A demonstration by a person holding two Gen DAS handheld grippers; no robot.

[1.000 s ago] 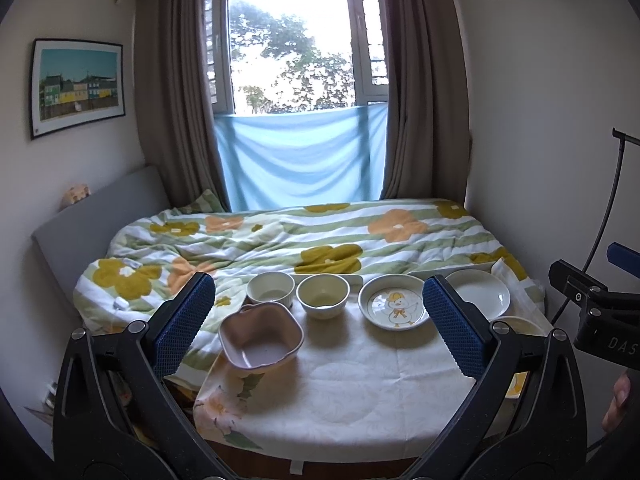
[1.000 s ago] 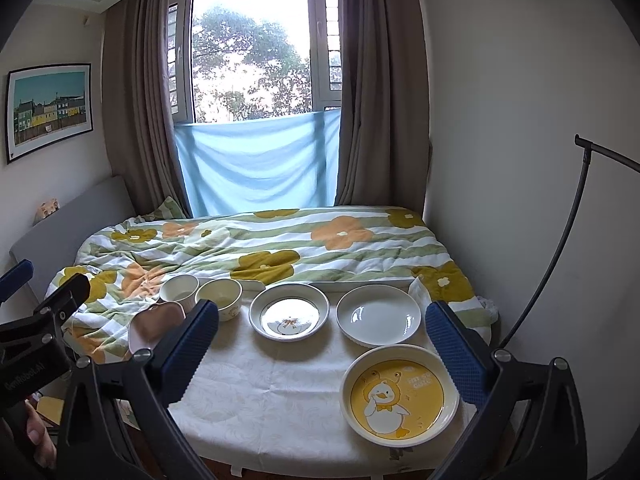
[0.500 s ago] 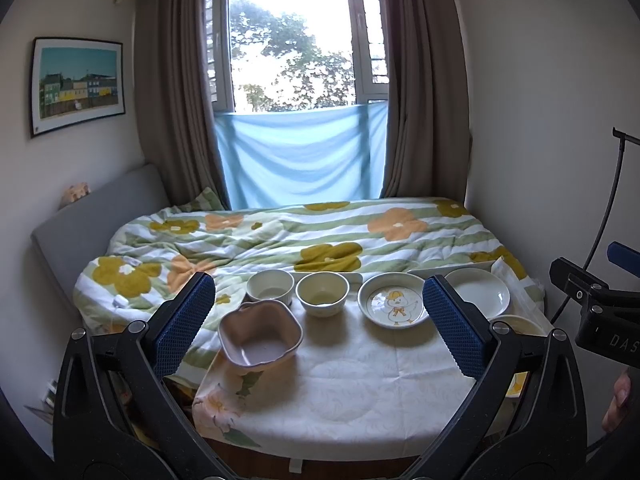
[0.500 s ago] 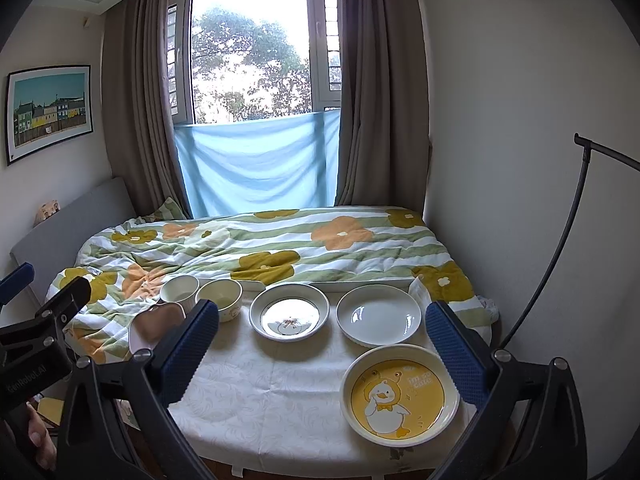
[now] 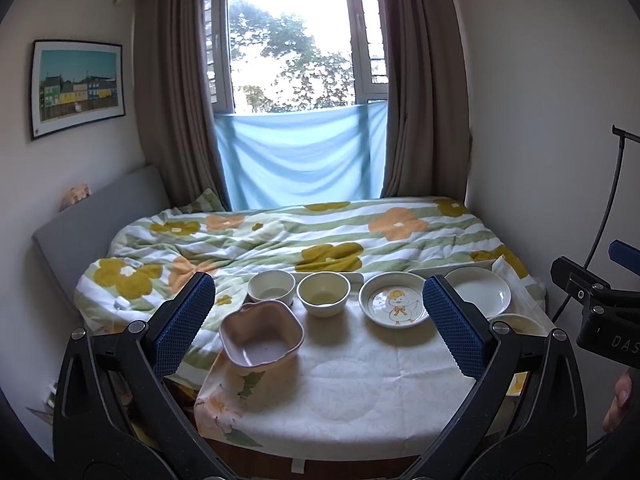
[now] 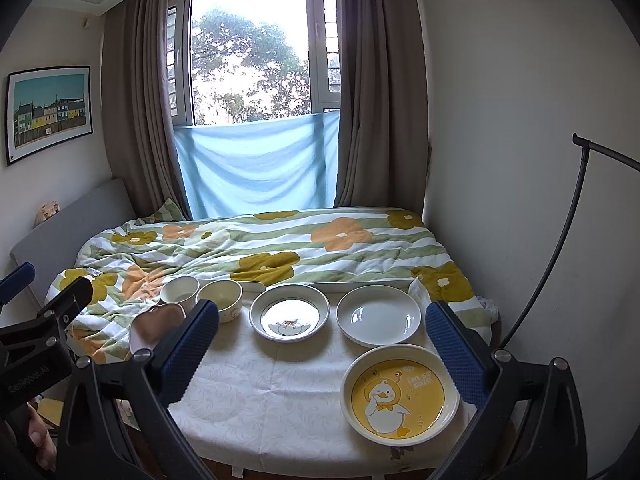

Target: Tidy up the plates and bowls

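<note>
Both grippers [image 5: 318, 320] [image 6: 322, 338] gape empty above empty bowls [image 5: 324, 294] and plates [image 6: 378, 315]

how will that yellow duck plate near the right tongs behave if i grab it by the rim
The yellow duck plate looks glazed and glossy, so its rim may slip between the textured pads. It seems ceramic: probably stiff, fairly heavy for its size, and liable to chip if dropped. Held by one edge it would likely tilt downward. The right tongs are open and clear of it.
</note>
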